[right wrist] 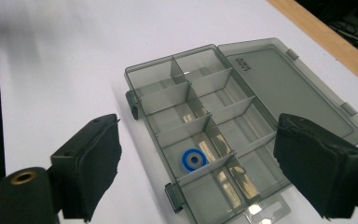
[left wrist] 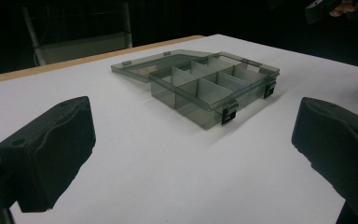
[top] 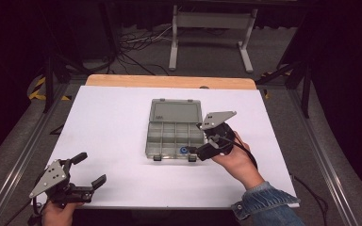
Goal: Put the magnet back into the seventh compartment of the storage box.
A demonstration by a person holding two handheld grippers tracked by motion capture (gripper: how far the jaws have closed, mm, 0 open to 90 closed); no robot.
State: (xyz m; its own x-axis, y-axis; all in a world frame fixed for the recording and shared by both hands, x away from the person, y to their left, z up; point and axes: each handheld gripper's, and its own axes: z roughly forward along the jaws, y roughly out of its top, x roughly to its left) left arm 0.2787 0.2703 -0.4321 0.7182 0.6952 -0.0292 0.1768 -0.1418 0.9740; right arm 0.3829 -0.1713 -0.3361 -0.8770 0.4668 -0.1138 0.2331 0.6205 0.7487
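Observation:
A smoky clear compartment box lies at the table's middle, its lid folded flat toward the far side. A blue ring rests in a front-row compartment near the right end. My right gripper hovers open at the box's right front corner, jaws spread over the box with the blue ring below and between them. My left gripper is open at the table's front left corner, far from the box, with nothing between its jaws.
A white sheet covers the table, with a wooden strip along the far edge. Beyond the table stand a white frame and floor cables. The other compartments look empty.

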